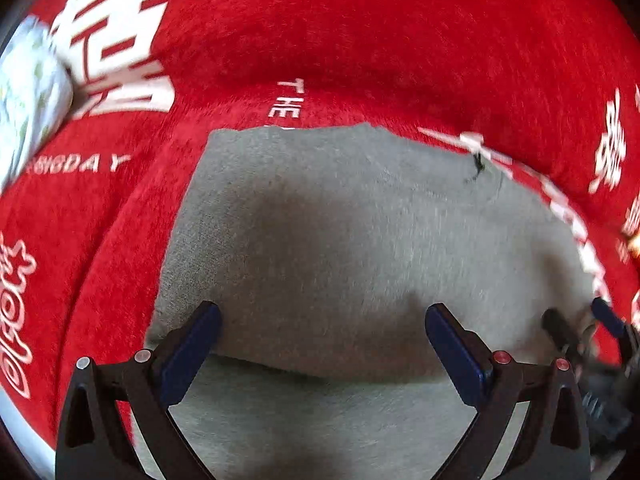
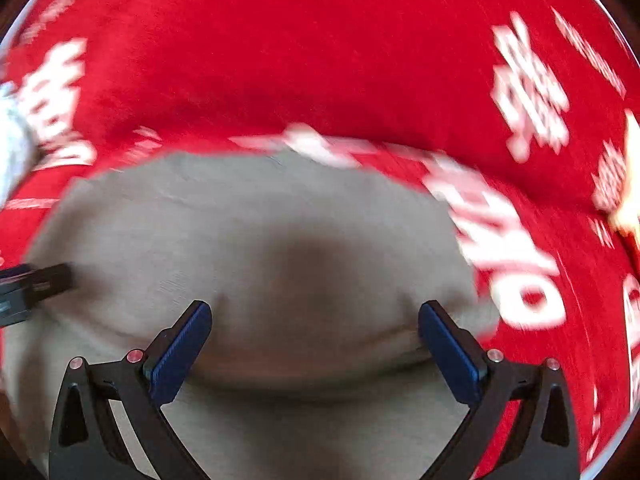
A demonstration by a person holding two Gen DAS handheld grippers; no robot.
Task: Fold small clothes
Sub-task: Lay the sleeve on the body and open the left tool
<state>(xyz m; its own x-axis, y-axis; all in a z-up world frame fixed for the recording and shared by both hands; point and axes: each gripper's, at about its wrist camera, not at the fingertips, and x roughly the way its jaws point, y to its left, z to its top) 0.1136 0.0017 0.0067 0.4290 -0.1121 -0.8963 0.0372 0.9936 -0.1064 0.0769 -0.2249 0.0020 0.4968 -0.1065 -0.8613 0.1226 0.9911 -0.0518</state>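
Left gripper [image 1: 322, 344]: jaws stand wide apart; blue pads [image 1: 192, 354] face each other with nothing pinched between them; it points steeply down at the cloth.
Right gripper [image 2: 316, 346]: jaws likewise spread wide; blue pads [image 2: 182, 350] grip nothing; it points steeply down; picture smeared by motion.
Grey garment [image 1: 360, 240]: lies flat on the red blanket, directly under and ahead of both grippers; a fold ridge crosses between the left pads and another between the right pads; whether the pads touch the fabric cannot be told.
Neighbouring gripper: in the left view the right one's fingers [image 1: 608, 316] sit at the garment's right edge; in the right view a dark part of the left one [image 2: 36, 284] shows over the garment's left side.
Long axis: the garment appears to run side to side across both views, though fisheye bending makes this uncertain; which end is which cannot be told.
Edges: far edge straight, just under white lettering; left edge slants down towards the left finger; right edge follows a red-and-white striped band [image 1: 576, 232]; a small dark thread mark [image 1: 478, 164] sits near the far right corner.
Red blanket [image 1: 400, 40]: plush, with white characters; open on the far side and on both flanks.
Pale patterned bundle [image 1: 28, 92]: at the far left, well apart from the garment.
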